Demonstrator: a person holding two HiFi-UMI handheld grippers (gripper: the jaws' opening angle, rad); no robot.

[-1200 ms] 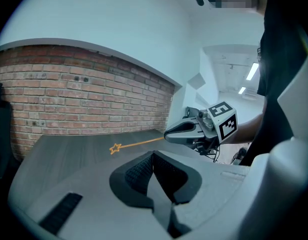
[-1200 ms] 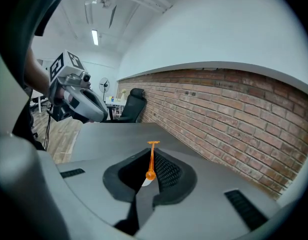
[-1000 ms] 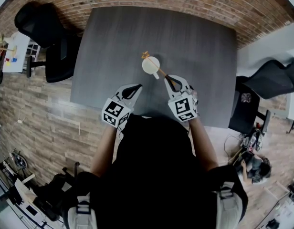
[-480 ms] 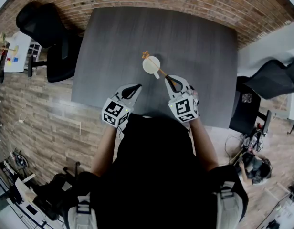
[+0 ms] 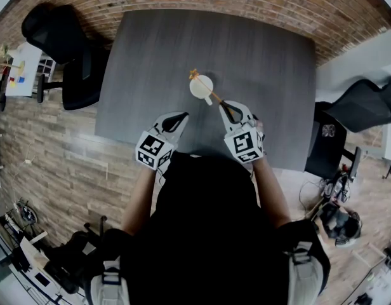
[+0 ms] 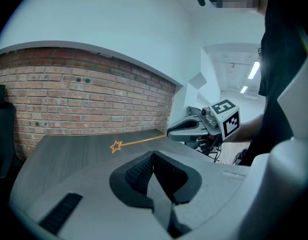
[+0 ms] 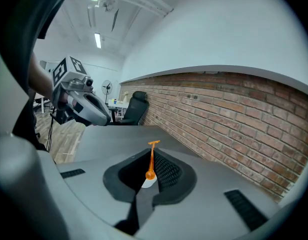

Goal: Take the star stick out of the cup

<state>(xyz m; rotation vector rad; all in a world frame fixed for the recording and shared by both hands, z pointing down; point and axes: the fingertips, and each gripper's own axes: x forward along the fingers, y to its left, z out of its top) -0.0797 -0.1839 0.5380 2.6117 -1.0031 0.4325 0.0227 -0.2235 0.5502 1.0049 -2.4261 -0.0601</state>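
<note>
Head view: on the grey table [image 5: 145, 49], the star stick [image 5: 209, 92] slants across the cup [image 5: 198, 89]. Its star points far-left and its long axis runs back into the right gripper [image 5: 228, 108]; the left gripper [image 5: 181, 115] is farther off.
Left gripper view: jaws together, empty.
Right gripper view: jaws pinch the stick's near end.

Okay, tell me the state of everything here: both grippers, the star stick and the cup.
Left gripper: shut, empty.
Right gripper: shut on the star stick.
Star stick: held by one end, crossing over the cup, star past the rim.
Cup: upright on the table.
</note>
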